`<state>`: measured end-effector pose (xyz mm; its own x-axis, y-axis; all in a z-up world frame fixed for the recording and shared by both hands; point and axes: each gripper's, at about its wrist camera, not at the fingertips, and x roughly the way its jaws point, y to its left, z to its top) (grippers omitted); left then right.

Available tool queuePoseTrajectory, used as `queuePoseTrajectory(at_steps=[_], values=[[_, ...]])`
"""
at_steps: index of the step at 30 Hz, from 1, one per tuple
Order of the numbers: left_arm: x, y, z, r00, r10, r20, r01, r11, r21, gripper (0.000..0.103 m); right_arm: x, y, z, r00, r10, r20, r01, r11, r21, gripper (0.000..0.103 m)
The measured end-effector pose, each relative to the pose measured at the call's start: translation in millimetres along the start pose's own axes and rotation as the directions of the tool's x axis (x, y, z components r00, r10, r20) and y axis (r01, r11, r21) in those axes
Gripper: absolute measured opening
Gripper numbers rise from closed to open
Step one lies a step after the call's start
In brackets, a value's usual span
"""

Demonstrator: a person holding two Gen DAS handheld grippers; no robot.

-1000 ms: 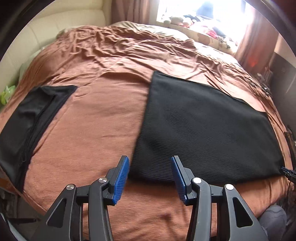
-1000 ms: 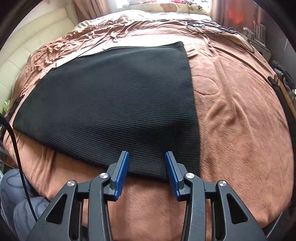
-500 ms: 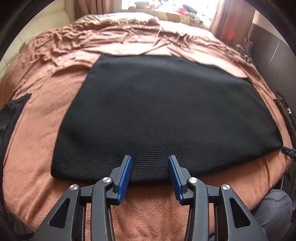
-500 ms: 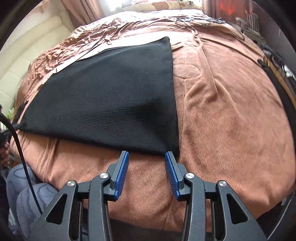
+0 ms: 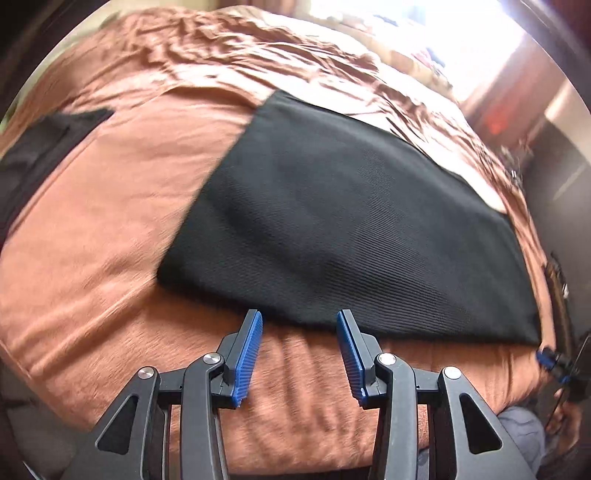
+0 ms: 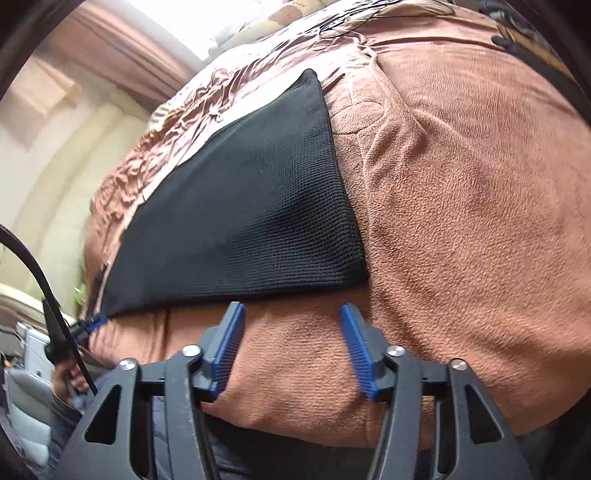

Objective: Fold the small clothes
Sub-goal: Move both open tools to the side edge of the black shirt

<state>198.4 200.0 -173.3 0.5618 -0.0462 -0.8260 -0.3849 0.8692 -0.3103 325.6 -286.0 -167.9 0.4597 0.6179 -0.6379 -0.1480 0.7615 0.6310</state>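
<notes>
A black ribbed knit garment (image 5: 343,229) lies flat and folded on the brown blanket (image 5: 103,229) of a bed. My left gripper (image 5: 300,322) hovers open at the garment's near edge, nothing between its blue pads. In the right wrist view the same garment (image 6: 251,221) fills the centre left, its near right corner just beyond my right gripper (image 6: 291,314). The right jaws are opening, with only bare blanket (image 6: 461,221) between them. The right gripper's blue tip (image 5: 550,358) shows at the garment's far right corner in the left view.
A second black garment (image 5: 40,155) lies at the left edge of the bed. Rumpled blanket and a pale sheet lie beyond, under a bright window. Cables (image 6: 369,18) lie at the far end. A hand holding the left gripper (image 6: 70,369) shows low left.
The left view swung from the garment's middle back toward its left part. The right gripper rolled, drew back off the garment's corner onto bare blanket, and its jaws widened.
</notes>
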Motion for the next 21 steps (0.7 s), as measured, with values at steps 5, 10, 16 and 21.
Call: queuePoseTrajectory(at_steps=[5, 10, 16, 21], values=[[-7.6, 27.3, -4.1, 0.999, -0.048, 0.010, 0.049, 0.993, -0.108, 0.044, -0.1, -7.6, -2.3, 1.000, 0.022, 0.013, -0.023, 0.996, 0.086, 0.055], [-14.6, 45.7, -2.7, 0.995, -0.097, 0.028, 0.100, 0.976, -0.195, 0.044, 4.8, -16.1, 0.2, 0.999, 0.026, 0.035, -0.031, 0.988, 0.150, 0.054], [-11.1, 67.5, -7.4, 0.974, -0.219, 0.047, 0.222, 0.909, -0.352, 0.044, 10.2, -18.4, 6.5, 0.998, 0.002, 0.066, -0.015, 0.979, 0.203, 0.024], [-8.2, 78.2, -8.0, 0.960, -0.273, 0.069, 0.275, 0.859, -0.431, 0.044, 1.6, -19.9, 6.8, 0.995, 0.034, 0.098, -0.057, 0.969, 0.239, 0.006]])
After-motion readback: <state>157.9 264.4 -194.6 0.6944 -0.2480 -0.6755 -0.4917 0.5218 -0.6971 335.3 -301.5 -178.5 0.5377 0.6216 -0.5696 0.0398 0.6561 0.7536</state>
